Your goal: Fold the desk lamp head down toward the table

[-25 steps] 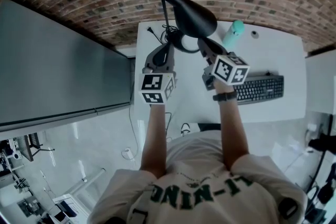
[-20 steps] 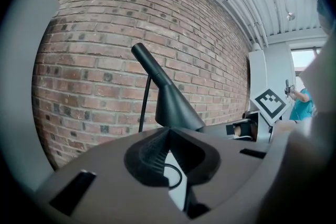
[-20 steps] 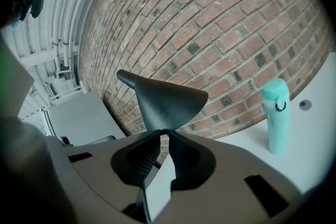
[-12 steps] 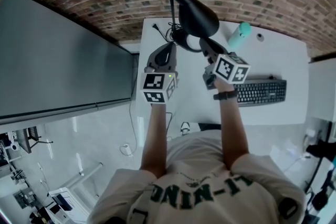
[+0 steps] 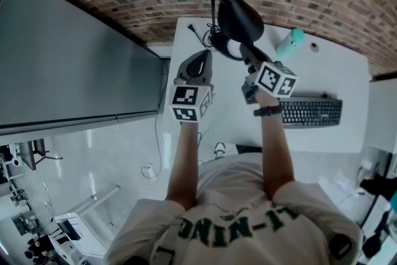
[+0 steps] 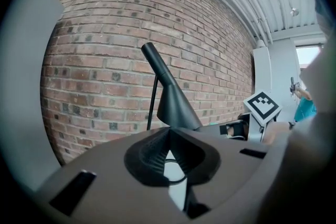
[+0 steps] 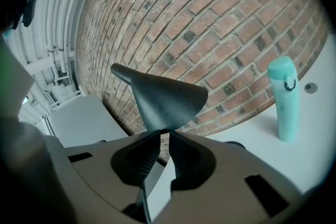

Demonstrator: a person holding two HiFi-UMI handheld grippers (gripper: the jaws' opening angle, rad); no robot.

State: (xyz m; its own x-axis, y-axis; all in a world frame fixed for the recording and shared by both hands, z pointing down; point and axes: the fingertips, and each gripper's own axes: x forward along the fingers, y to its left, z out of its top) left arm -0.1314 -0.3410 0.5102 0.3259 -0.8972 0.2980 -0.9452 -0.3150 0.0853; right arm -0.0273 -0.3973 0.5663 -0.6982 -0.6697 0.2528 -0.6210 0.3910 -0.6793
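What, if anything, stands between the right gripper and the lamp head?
Nothing visible does. The right gripper has its jaws closed right at the lower rim of the black lamp head, seemingly pinching it, with no object in between. The teal bottle stands off to the side on the table.

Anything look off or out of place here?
Nothing stands out: the black cone-shaped lamp head is raised, the teal bottle stands upright, the black keyboard lies flat on the white desk. No spill or damage visible.
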